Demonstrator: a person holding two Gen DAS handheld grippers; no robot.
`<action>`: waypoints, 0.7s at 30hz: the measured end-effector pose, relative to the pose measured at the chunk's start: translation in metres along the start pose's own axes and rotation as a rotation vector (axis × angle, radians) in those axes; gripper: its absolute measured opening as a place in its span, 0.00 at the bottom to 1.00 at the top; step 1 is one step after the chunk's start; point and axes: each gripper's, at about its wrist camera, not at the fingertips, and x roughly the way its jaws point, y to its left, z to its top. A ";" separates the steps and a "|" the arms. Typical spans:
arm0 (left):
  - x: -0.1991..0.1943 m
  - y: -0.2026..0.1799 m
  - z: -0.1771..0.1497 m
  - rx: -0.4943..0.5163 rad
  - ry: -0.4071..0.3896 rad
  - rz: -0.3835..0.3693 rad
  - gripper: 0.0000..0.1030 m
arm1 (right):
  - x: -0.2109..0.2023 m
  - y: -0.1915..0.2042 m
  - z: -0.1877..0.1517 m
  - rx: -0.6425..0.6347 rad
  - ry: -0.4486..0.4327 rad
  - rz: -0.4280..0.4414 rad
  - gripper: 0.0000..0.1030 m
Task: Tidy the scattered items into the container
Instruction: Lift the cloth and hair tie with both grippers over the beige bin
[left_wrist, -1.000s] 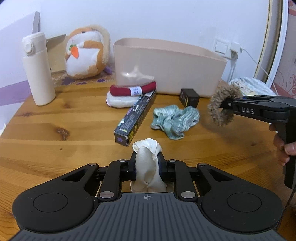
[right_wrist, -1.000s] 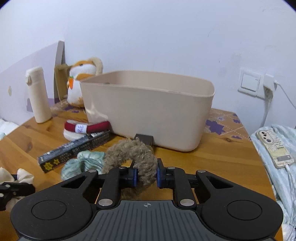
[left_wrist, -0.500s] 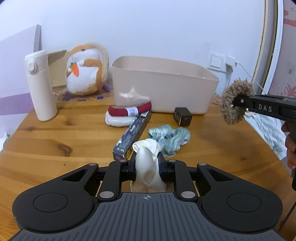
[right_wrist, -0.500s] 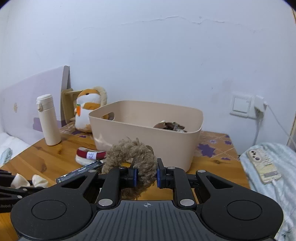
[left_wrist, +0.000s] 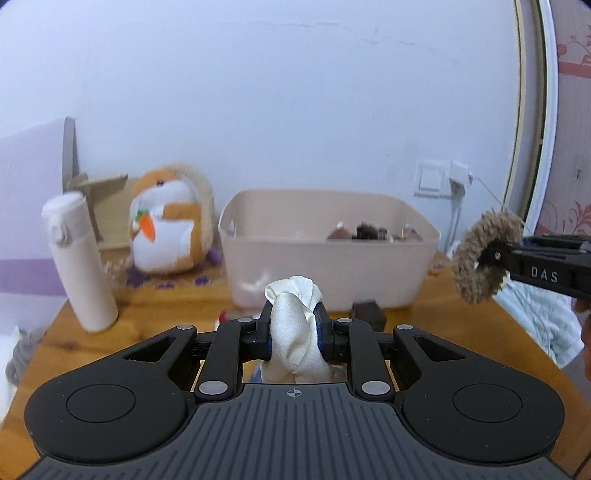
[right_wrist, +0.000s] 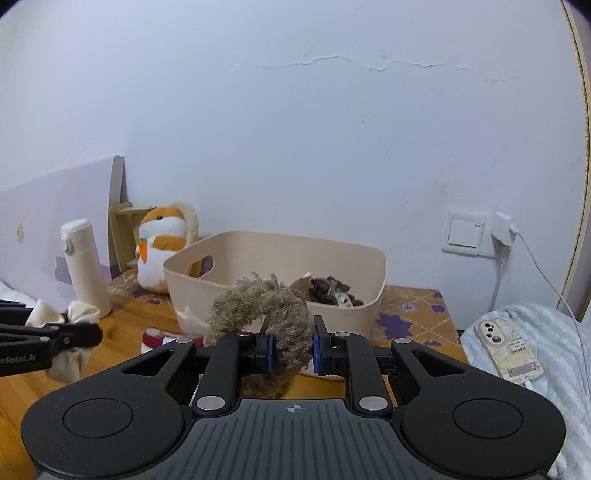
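left tongs (left_wrist: 293, 341) clamp a cream cloth scrunchie (left_wrist: 295, 332); right tongs (right_wrist: 291, 354) clamp a brown fuzzy scrunchie (right_wrist: 264, 306), both raised near the beige container (right_wrist: 280, 258). step: carrying. next: reach over the rim, release inside.

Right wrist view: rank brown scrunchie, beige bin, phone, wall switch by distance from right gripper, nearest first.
1. brown scrunchie: clamped in the right gripper.
2. beige bin: straight ahead on the table.
3. phone: right, on the striped cloth; close to the bin's range, a loose call.
4. wall switch: far right, on the wall.
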 end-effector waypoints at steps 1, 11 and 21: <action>0.002 0.000 0.004 0.000 -0.011 -0.004 0.19 | 0.001 -0.002 0.003 0.008 -0.002 0.001 0.17; 0.029 -0.004 0.030 0.071 -0.086 0.029 0.20 | 0.019 -0.008 0.019 0.056 -0.030 -0.003 0.17; 0.060 -0.007 0.058 0.072 -0.113 -0.001 0.20 | 0.049 -0.011 0.044 0.090 -0.056 -0.012 0.17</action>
